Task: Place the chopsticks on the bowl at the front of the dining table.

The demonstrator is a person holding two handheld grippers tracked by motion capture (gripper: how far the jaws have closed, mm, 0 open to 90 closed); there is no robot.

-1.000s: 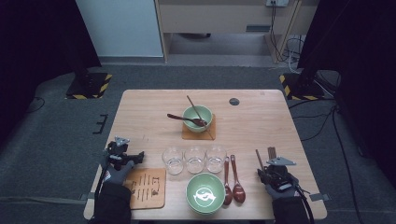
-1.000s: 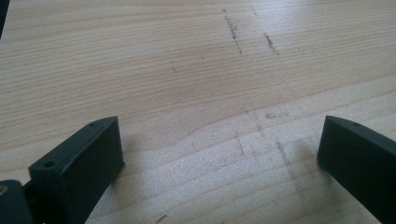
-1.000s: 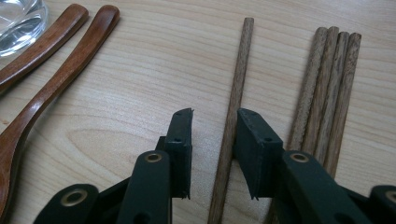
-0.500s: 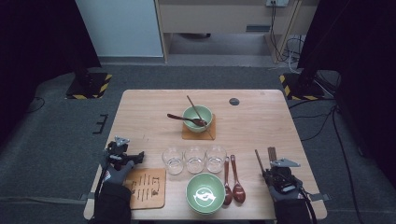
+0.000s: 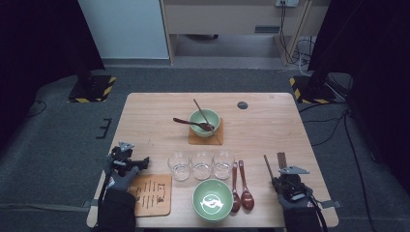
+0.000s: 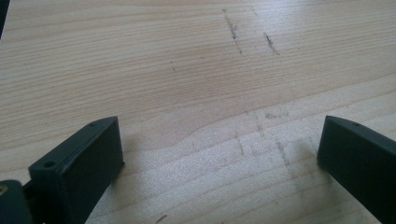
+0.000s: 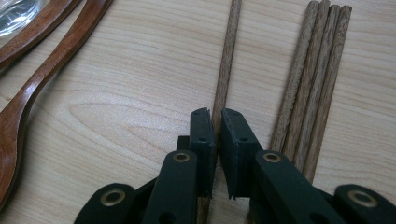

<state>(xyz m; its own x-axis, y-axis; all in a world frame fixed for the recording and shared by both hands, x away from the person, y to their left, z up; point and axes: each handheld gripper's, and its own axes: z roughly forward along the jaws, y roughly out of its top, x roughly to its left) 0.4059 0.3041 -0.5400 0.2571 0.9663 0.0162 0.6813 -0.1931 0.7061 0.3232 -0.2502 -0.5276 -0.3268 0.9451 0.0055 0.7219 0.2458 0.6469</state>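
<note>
A single dark wooden chopstick [image 7: 228, 56] lies on the table to the left of a bundle of several more chopsticks [image 7: 313, 70]. My right gripper [image 7: 215, 121] is shut on the single chopstick near its close end; its jaws have just been closing onto it. In the high view this gripper [image 5: 278, 179] sits at the front right of the table, the single chopstick [image 5: 267, 164] running away from it. My left gripper [image 6: 219, 140] stands wide open over bare wood, with nothing between its jaws. In the high view the left gripper [image 5: 129, 158] is at the front left edge.
Two wooden spoons [image 5: 241, 186] lie left of the right gripper, beside a green bowl [image 5: 212, 199]. Three glasses [image 5: 201, 164] stand in a row behind them. A second green bowl [image 5: 204, 121] with a spoon sits on a coaster mid-table. A wooden board [image 5: 152, 193] lies by the left hand.
The right gripper's jaws have drawn together around the single chopstick. Both hands stay where they were.
</note>
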